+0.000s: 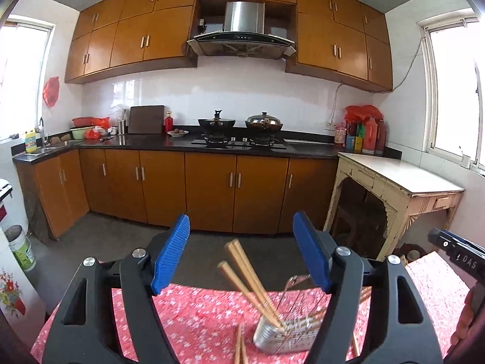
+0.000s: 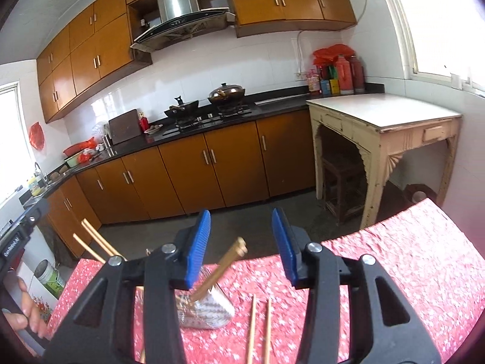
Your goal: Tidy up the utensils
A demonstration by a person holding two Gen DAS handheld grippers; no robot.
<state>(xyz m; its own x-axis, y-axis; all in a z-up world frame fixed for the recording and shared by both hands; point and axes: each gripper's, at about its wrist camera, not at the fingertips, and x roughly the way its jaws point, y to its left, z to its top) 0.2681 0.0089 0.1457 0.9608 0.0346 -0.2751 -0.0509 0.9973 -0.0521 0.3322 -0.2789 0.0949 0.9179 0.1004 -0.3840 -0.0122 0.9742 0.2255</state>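
2 loose chopsticks (image 2: pixel 259 327) lie right of the holder (image 2: pixel 209 312); both jaws are released and empty, so pinch 1 mid-shaft and tip it in.

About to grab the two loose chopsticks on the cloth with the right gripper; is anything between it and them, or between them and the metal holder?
Nothing visible blocks either path. The right gripper is open and empty above the two loose chopsticks, which lie on bare tablecloth just beside the metal holder.
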